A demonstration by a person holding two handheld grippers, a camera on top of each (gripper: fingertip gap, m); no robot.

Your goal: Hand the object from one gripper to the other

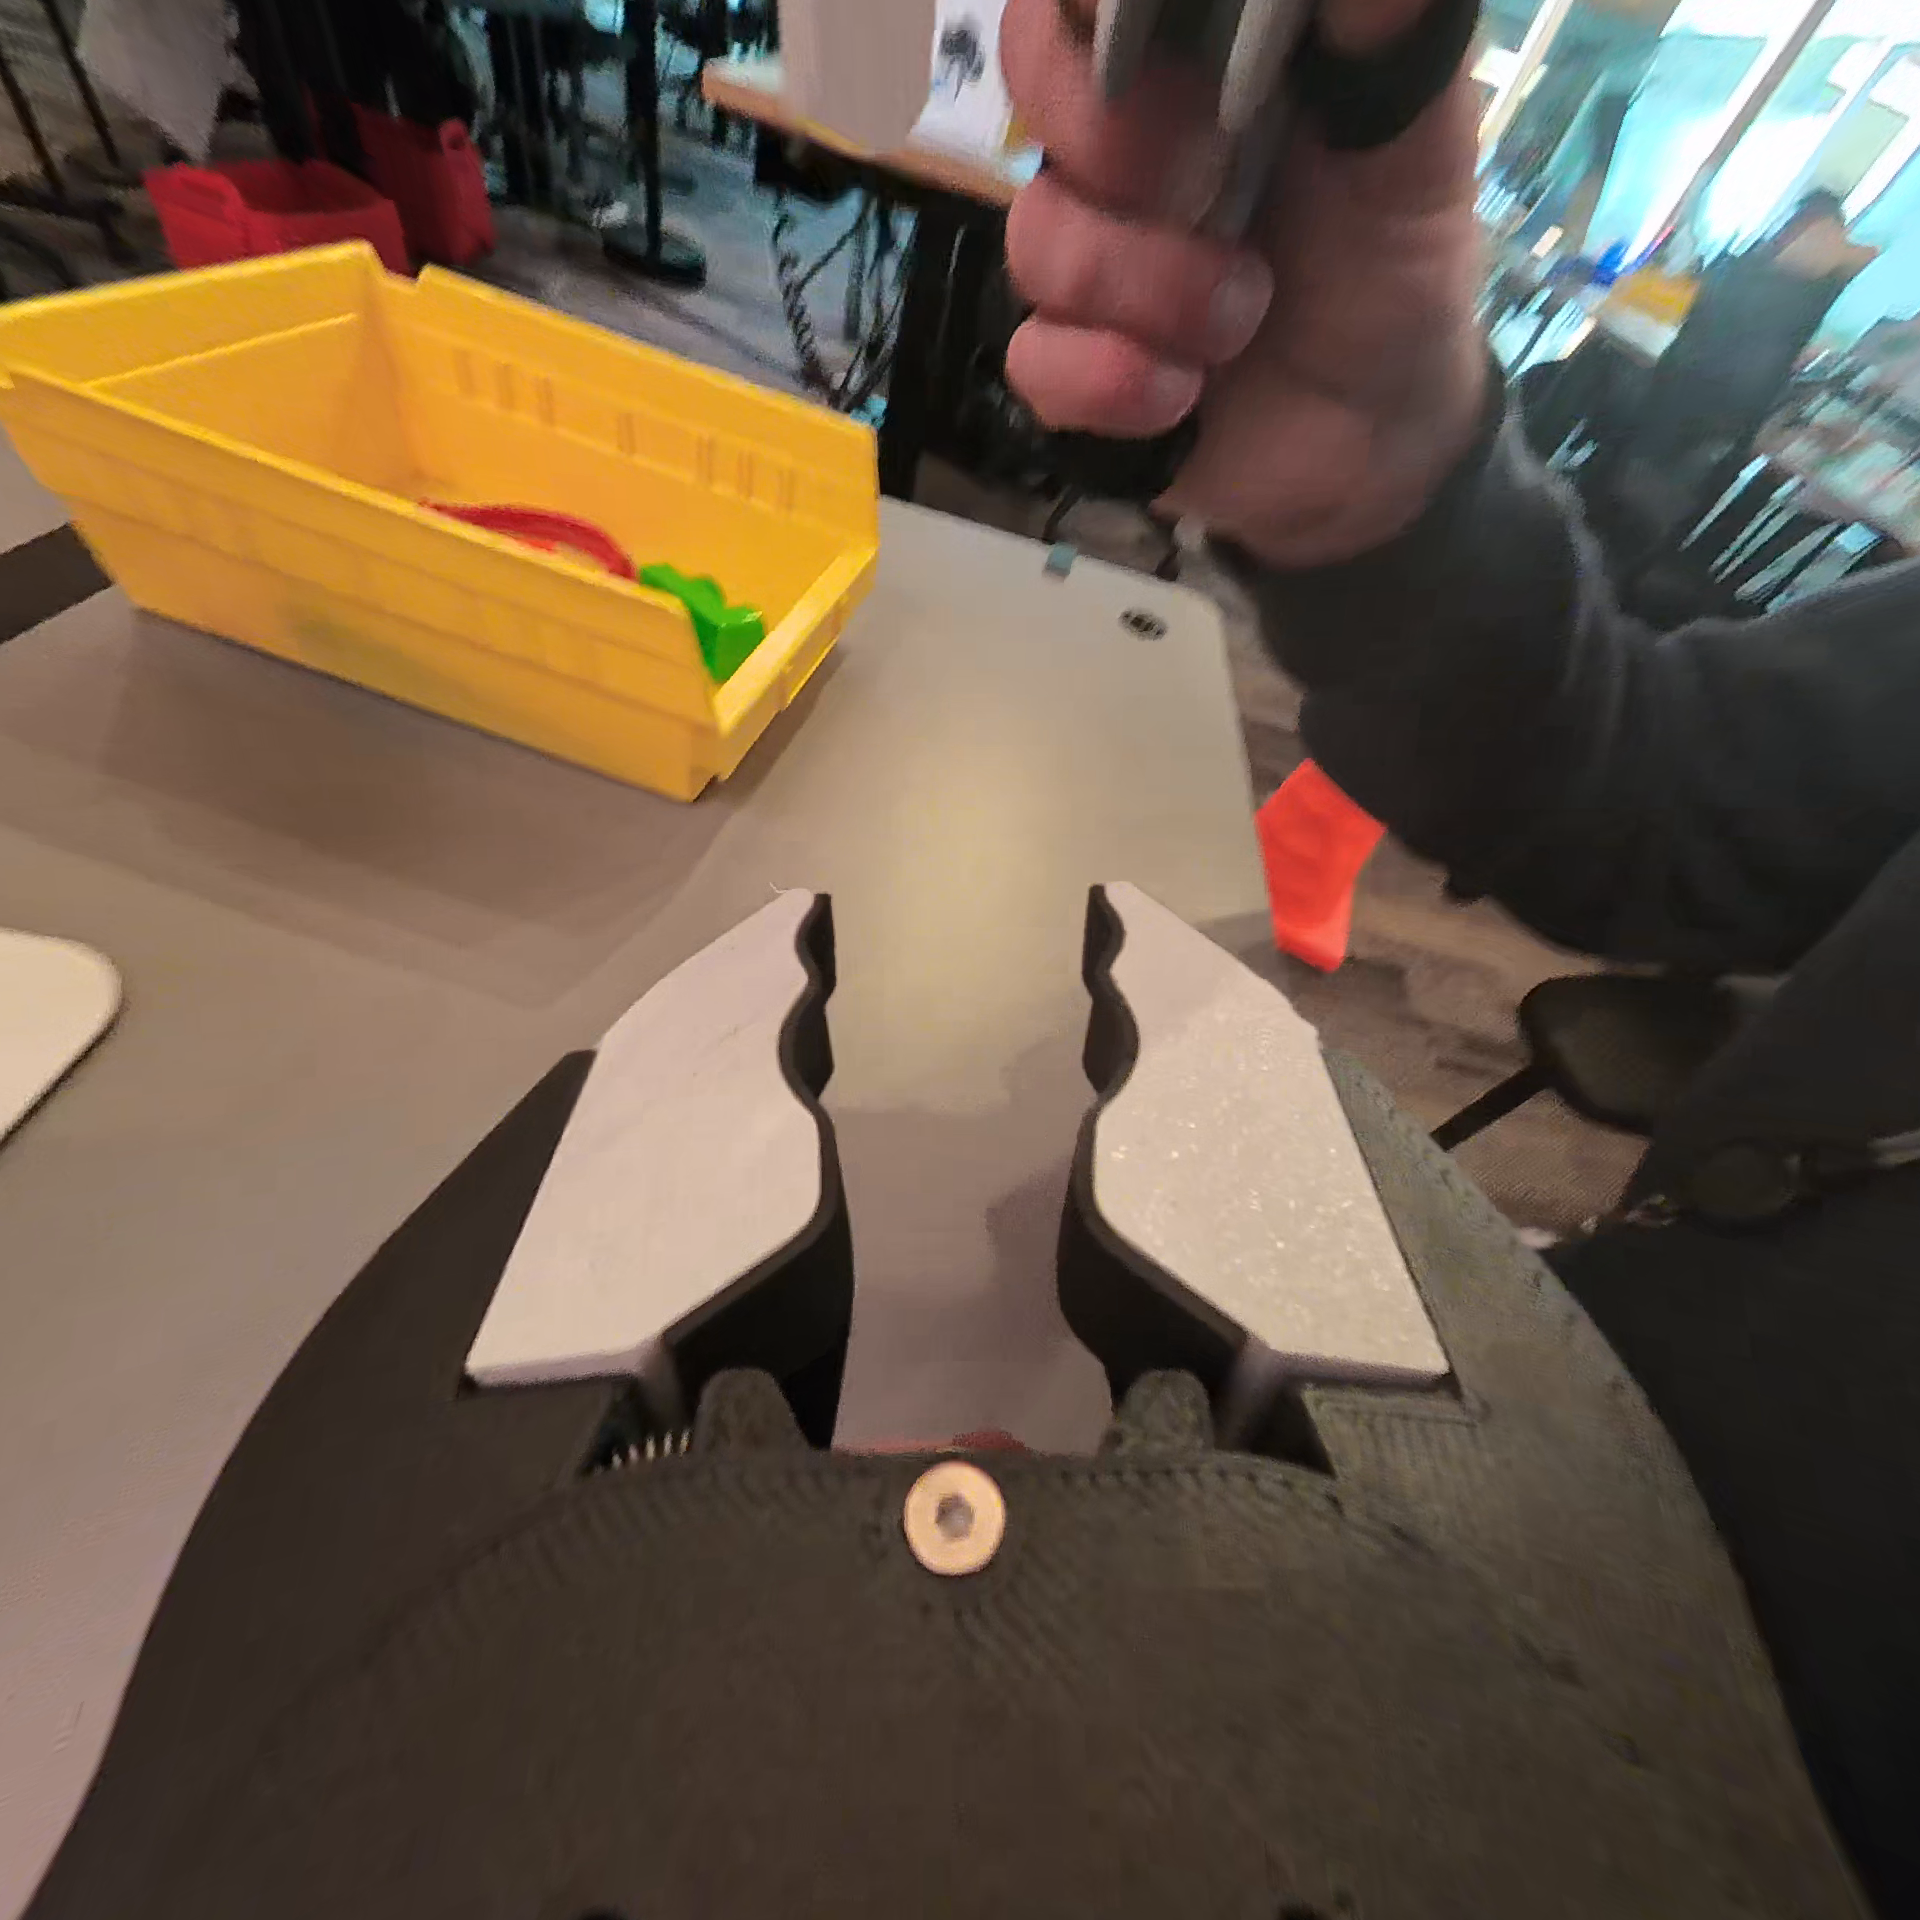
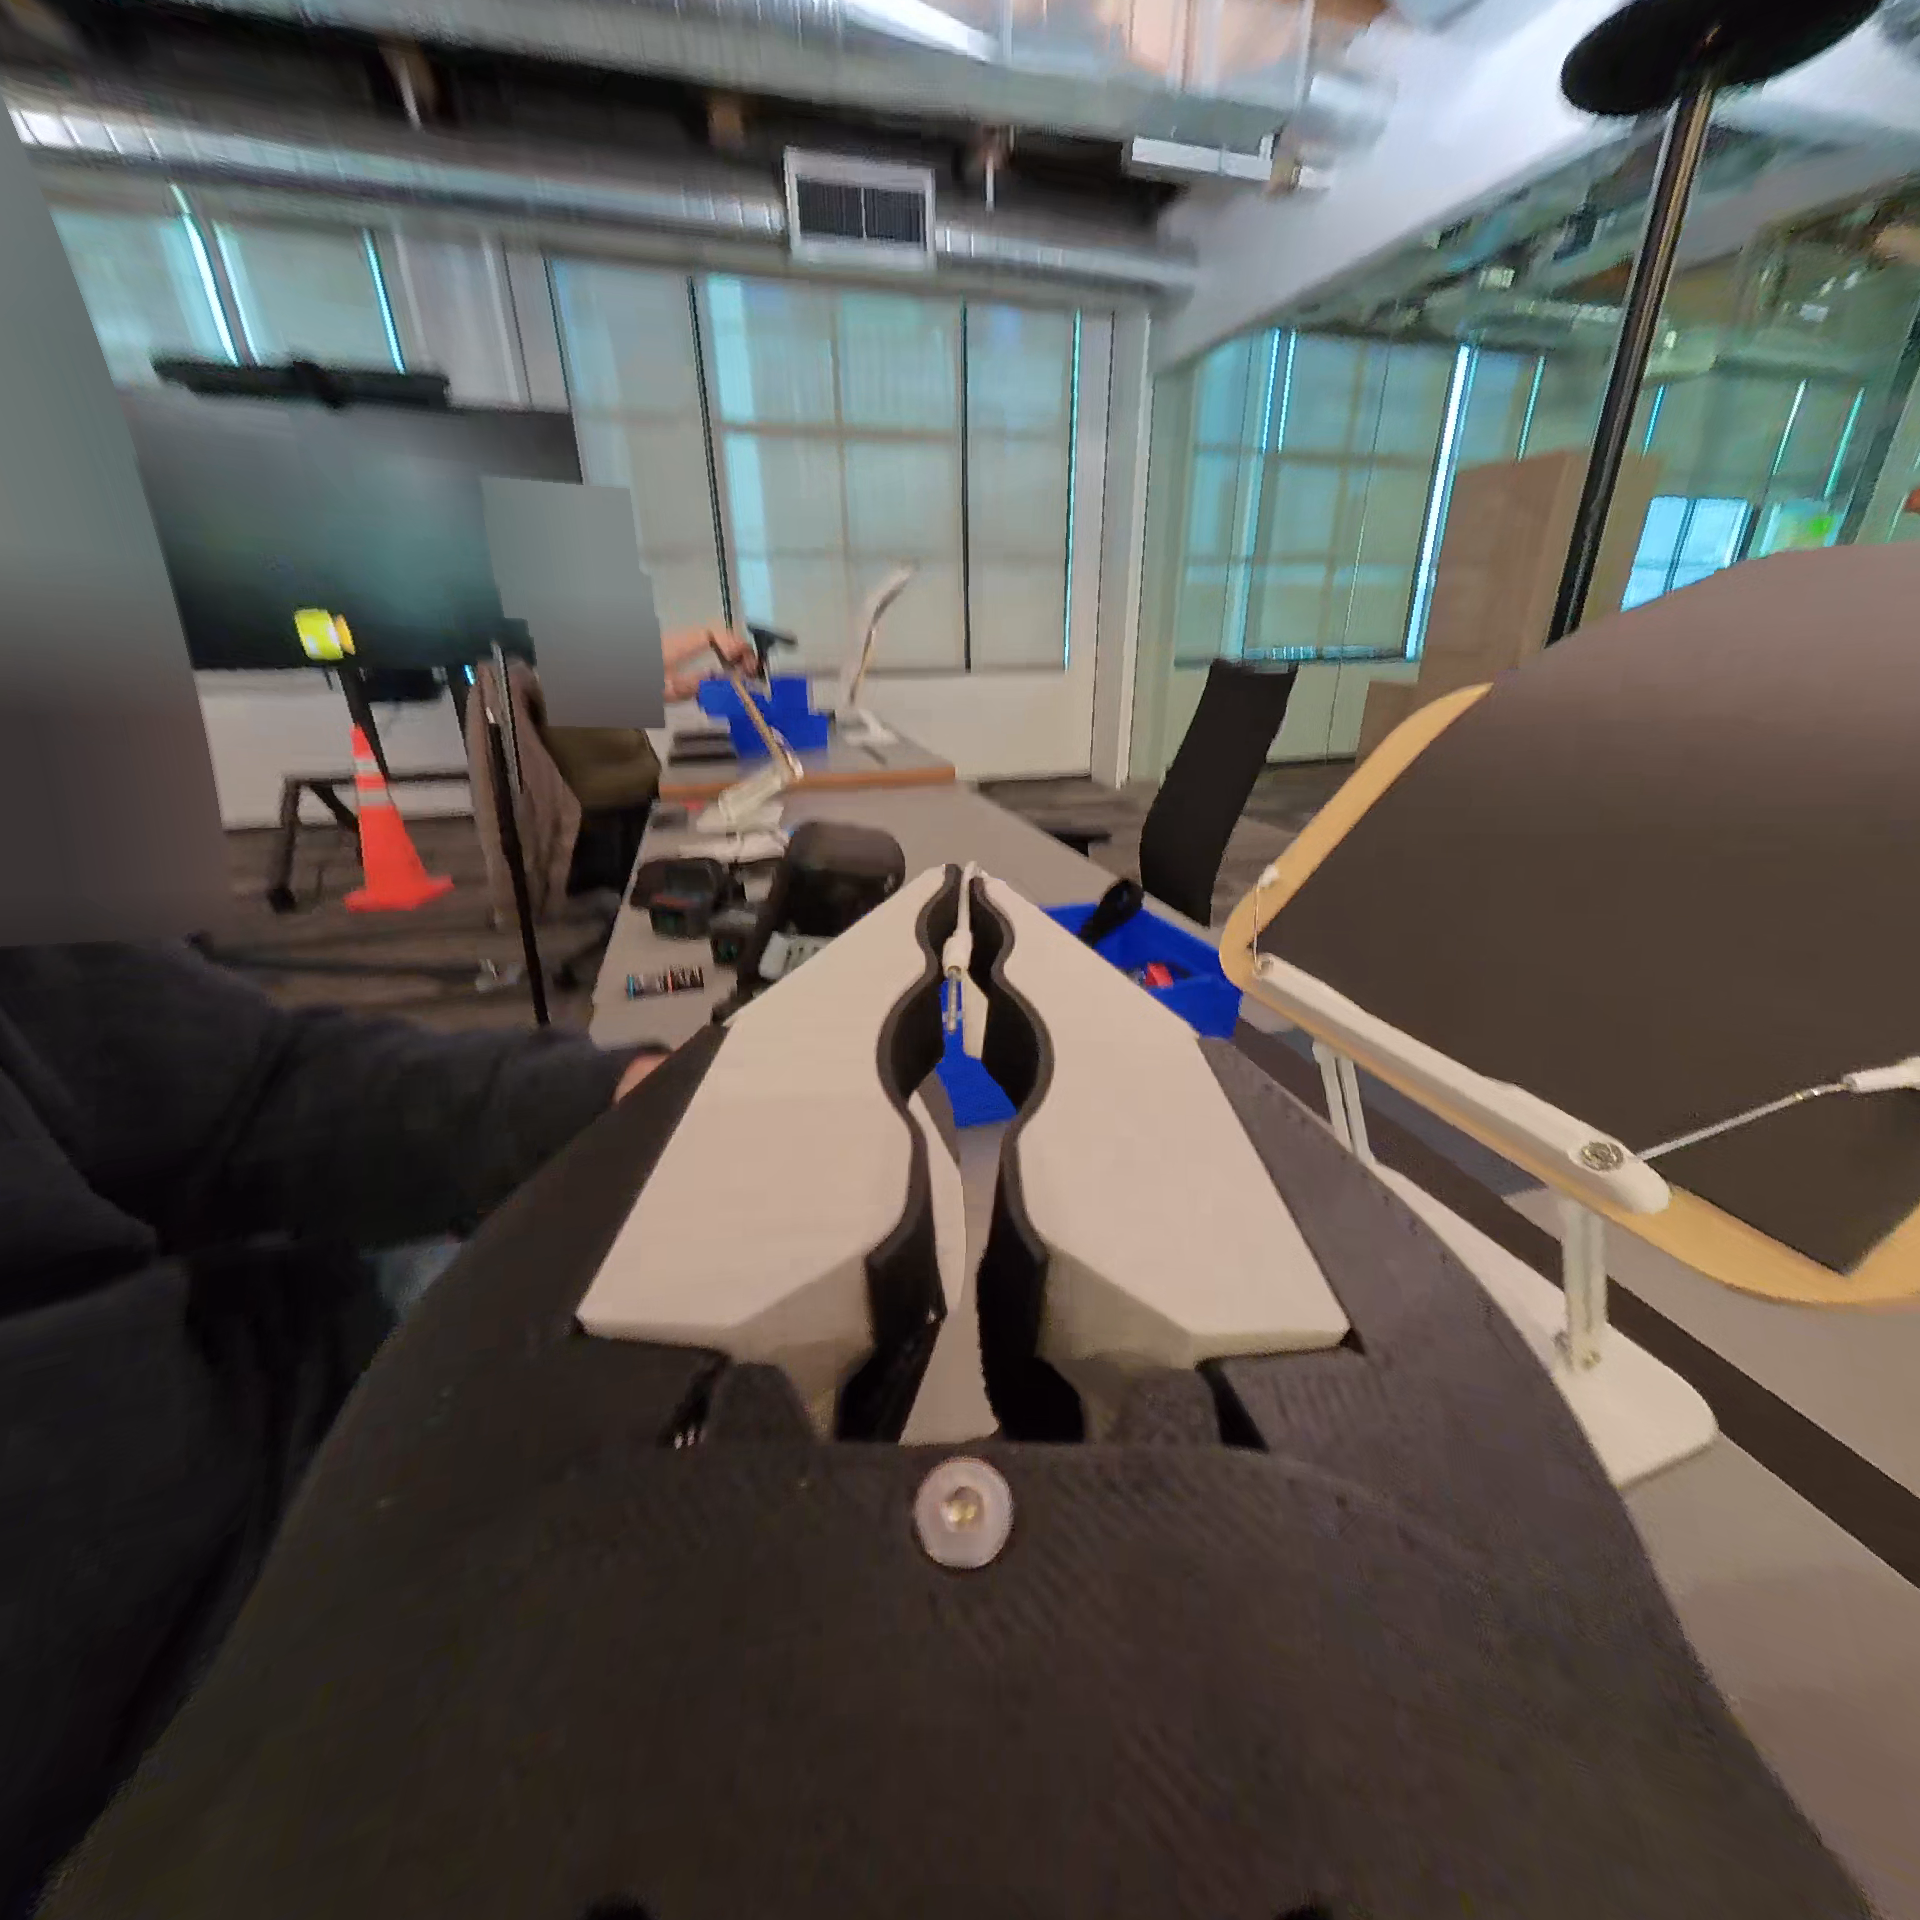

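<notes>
Currently, nothing is being held by the left gripper (image 1: 956, 914): its jaws are being kept well apart, with only bare grey surface (image 1: 312, 935) showing between them. The jaws of the right gripper (image 2: 961, 883) are being pressed almost together, and a slim white object (image 2: 964, 940) appears to be pinched at their tips, its long axis running along the fingers. The blur there is leaving its identity uncertain.

In the left wrist view, the object itself is not being shown. The hand (image 1: 1247, 343) carrying the right gripper is being held high, up and to the right of the open jaws, well above the surface. The coming move is judged to turn on that offset: either the left jaws are to be raised and swung rightward, or the right gripper lowered into their gap, so that the object is crossed by the open jaws.

Room is being limited on the left by a yellow bin (image 1: 364, 592), while the surface's edge is lying just to the right. Beside the right gripper, a tilted dark panel (image 2: 1610, 883) is standing near.
</notes>
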